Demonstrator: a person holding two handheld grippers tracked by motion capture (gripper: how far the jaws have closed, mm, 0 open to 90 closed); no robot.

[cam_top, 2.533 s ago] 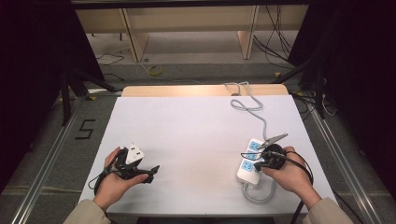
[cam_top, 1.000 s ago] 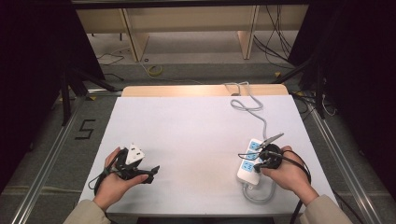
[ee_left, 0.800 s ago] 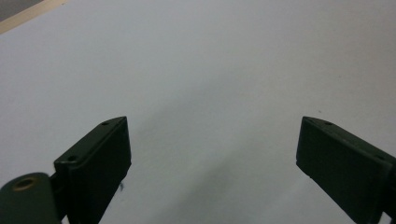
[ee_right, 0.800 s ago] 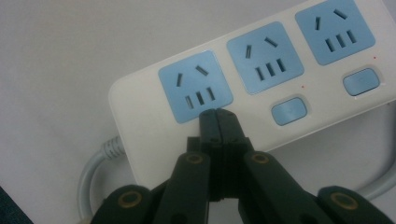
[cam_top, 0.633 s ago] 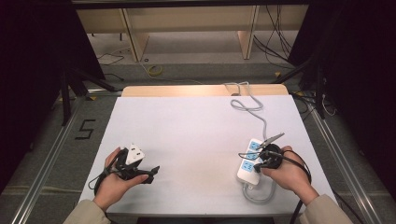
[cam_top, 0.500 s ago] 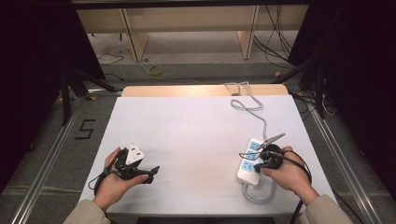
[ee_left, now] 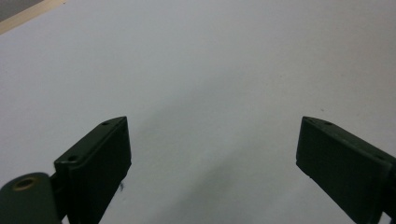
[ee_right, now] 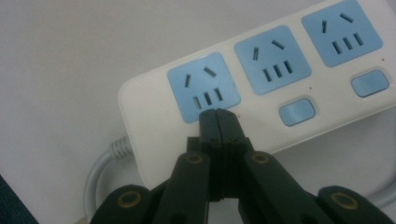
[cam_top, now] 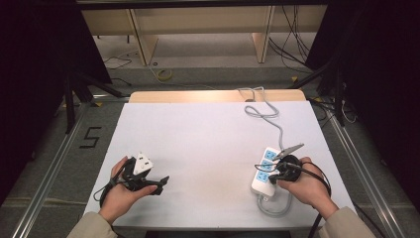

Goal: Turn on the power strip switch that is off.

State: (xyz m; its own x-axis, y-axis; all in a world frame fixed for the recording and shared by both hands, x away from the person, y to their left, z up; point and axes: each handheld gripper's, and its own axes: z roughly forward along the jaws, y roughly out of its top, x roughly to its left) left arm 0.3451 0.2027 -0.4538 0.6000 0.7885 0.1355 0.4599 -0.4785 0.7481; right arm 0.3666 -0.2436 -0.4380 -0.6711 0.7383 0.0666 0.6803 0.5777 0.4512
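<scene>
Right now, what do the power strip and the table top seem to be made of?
Power strip: likely hard plastic, smooth white body with matte blue socket faces and buttons, edges rounded as if moulded. Table top: flat, matte white surface, maybe laminate or a sheet; a wood-coloured strip shows at its far edge.

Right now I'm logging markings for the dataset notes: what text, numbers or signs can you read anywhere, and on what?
"5": a dark mark on the floor left of the table.
Power strip: no readable print on it.
</scene>
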